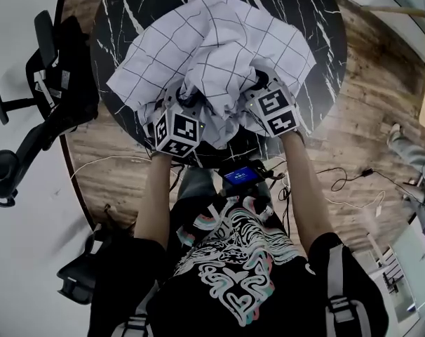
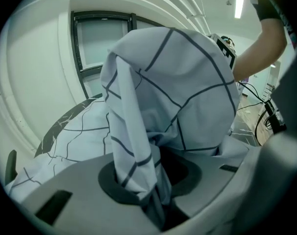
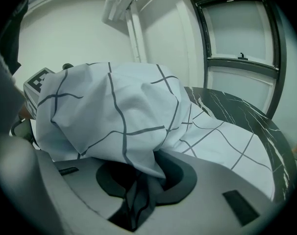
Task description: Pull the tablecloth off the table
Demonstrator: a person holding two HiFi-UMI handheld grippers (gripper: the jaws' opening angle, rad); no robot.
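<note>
A white tablecloth (image 1: 212, 41) with a dark grid lies bunched up on the round black marble table (image 1: 128, 5). Both grippers hold it at the table's near edge. My left gripper (image 1: 186, 105) is shut on a fold of the tablecloth (image 2: 178, 82); in the left gripper view the fabric is pinched deep between the left gripper's (image 2: 153, 199) jaws and billows above them. My right gripper (image 1: 265, 91) is likewise shut on the tablecloth (image 3: 114, 111), a twisted fold squeezed in the right gripper's (image 3: 138, 199) jaws. Bare marble table (image 3: 236, 111) shows beyond the cloth.
A black office chair (image 1: 37, 104) stands left of the table, and another chair base (image 1: 79, 279) sits at lower left. Cables (image 1: 353, 181) trail over the wooden floor at right. A small device with a blue screen (image 1: 240, 175) hangs at the person's waist.
</note>
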